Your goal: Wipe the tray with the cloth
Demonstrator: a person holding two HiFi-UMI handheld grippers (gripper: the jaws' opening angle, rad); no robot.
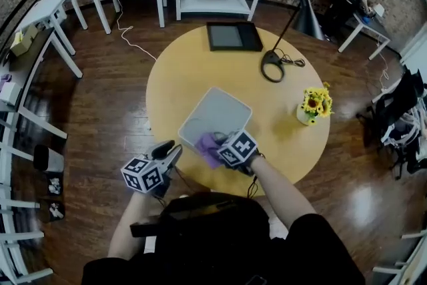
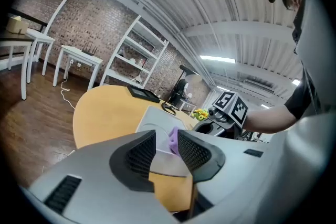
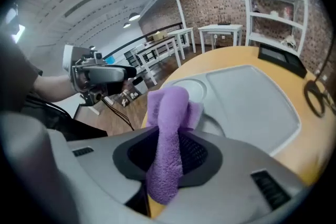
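Grey tray (image 1: 220,110) sits mid-table, turned like a diamond. The purple cloth (image 1: 208,145) is over its 6 o'clock corner, pinched tight between the right gripper's (image 1: 217,151) jaws. The left gripper (image 1: 175,151) hovers at the tray's 8 o'clock, jaws apart with nothing between them. On the round yellow table (image 1: 180,77), sunflowers (image 1: 315,103) stand at 3 o'clock and a black pad (image 1: 232,35) lies at 12.

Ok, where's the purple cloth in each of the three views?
Head view: purple cloth at lower centre, on the near edge of the grey tray.
Left gripper view: small patch, low centre, at the tray.
Right gripper view: centre, clamped in the right tool.
Shared landmark: the tray.
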